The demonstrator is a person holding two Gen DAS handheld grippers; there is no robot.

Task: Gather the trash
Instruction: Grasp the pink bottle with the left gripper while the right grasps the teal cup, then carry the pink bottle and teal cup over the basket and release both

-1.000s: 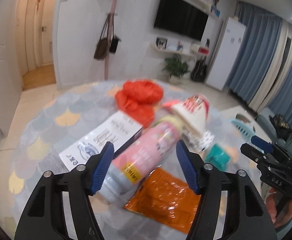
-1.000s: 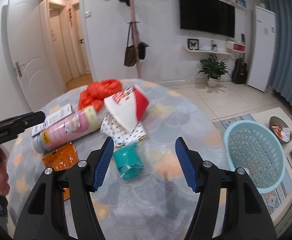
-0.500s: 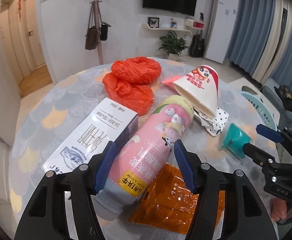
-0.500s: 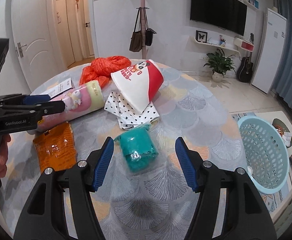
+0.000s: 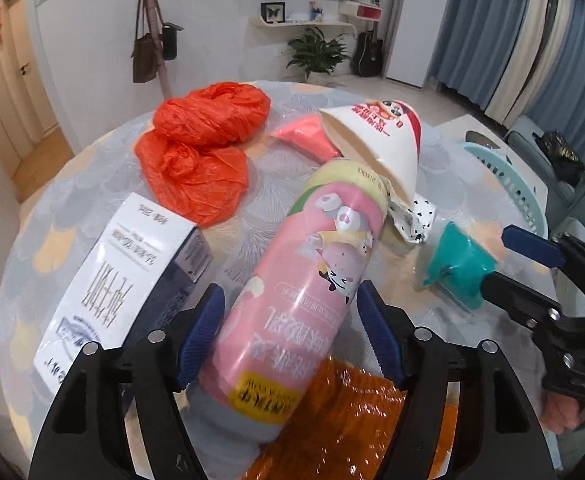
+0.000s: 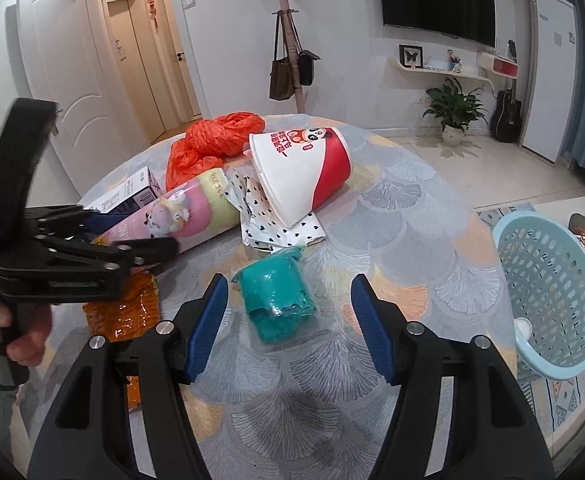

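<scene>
A pink milk bottle lies on its side on the round table. My left gripper straddles the bottle's lower half; its jaws are opening, and the blue pads stand close to the bottle's sides without pressing. A crumpled teal wrapper lies between the fingers of my right gripper, which is open with a gap on each side. In the left wrist view the teal wrapper sits at the right, at the tips of the right gripper.
Also on the table are an orange plastic bag, a red-and-white paper cup, dotted paper, a white carton and an orange foil pack. A light blue basket stands beside the table at the right.
My left gripper has come forward and down over the pink bottle, rolled a little, and its fingers have spread slightly. The right gripper has barely moved; the teal wrapper still lies between its fingers.
</scene>
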